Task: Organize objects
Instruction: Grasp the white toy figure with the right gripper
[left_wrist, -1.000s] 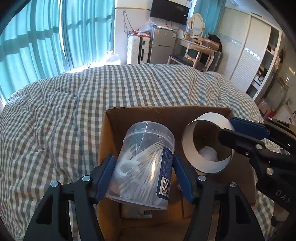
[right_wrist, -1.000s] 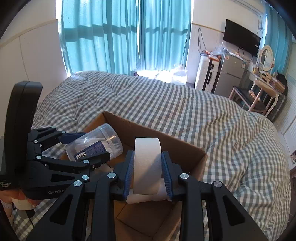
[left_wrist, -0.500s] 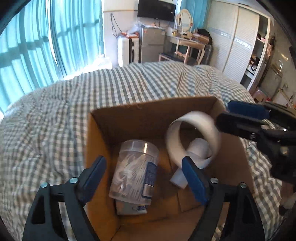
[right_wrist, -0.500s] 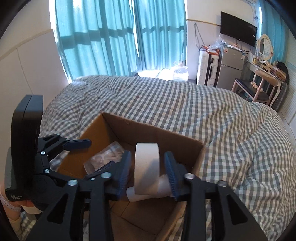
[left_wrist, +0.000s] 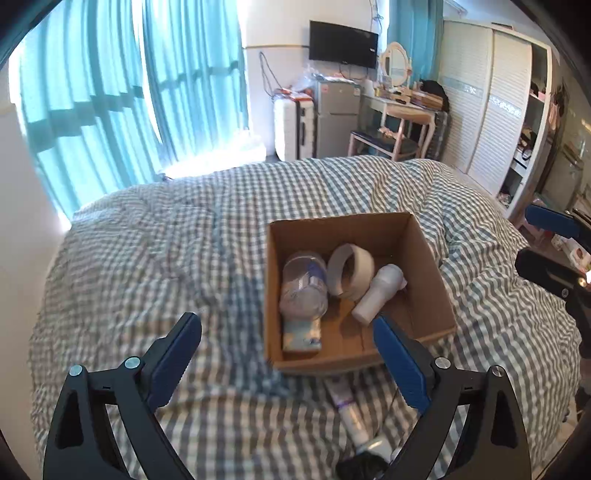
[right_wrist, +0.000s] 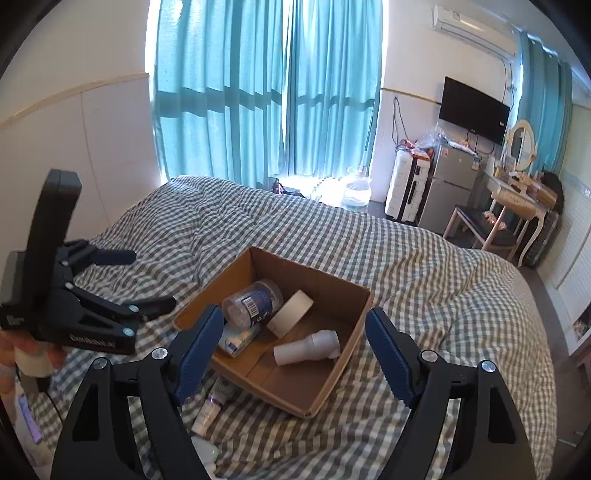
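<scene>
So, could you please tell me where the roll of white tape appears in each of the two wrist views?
Left wrist view: the roll of white tape sits right of centre, inside the cardboard box, between the clear jar and the white bottle.
Right wrist view: the tape is near centre, in the box, right of the jar.
Shared landmark: the wall-mounted TV.

right claw (right_wrist: 293, 341) jaws apart and empty, cardboard box (right_wrist: 334, 386) holding jar (right_wrist: 255, 301), tape roll (right_wrist: 291, 314)
</scene>
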